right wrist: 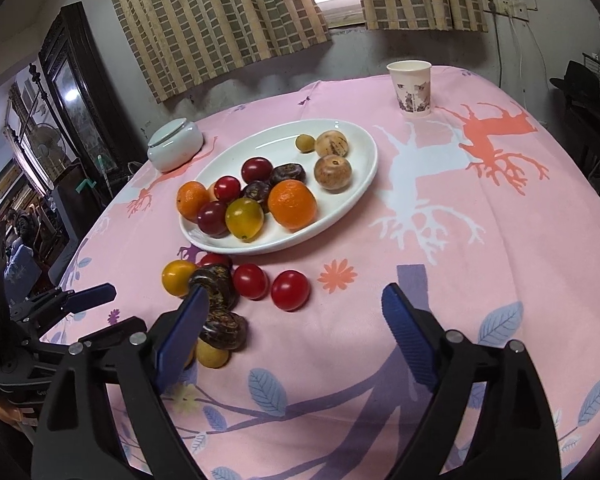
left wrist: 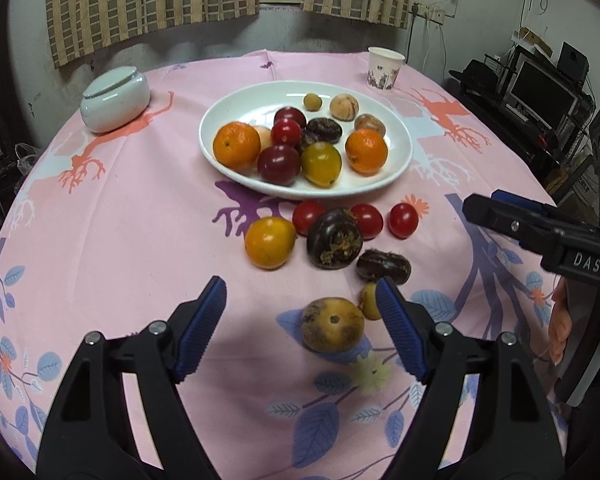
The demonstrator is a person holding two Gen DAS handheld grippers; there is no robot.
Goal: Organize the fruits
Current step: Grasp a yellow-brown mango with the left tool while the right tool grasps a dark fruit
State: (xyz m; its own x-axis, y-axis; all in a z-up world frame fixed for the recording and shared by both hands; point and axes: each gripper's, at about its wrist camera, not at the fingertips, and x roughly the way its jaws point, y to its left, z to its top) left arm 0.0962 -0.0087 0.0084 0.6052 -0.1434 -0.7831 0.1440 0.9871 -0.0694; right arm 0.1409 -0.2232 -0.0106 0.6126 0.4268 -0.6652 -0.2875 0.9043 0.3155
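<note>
A white oval plate (left wrist: 340,194) (right wrist: 364,184) holds several fruits, among them two oranges and dark red plums. In front of it on the pink cloth lie a yellow-orange fruit (left wrist: 270,242), three red tomatoes (left wrist: 403,220) and two dark purple fruits (left wrist: 334,238). My left gripper (left wrist: 300,292) is open. A brown-yellow round fruit (left wrist: 332,330) lies between its fingers, near the right one and untouched. A small yellow fruit (left wrist: 367,300) is partly hidden behind that finger. My right gripper (right wrist: 296,289) is open and empty, with a red tomato (right wrist: 290,290) just beyond its tips.
A white lidded jar (left wrist: 114,100) (right wrist: 174,148) stands at the back left and a paper cup (left wrist: 384,68) (right wrist: 412,88) at the back right. The right gripper (left wrist: 488,204) and a person's hand (left wrist: 560,332) show at the right edge. Curtains hang behind.
</note>
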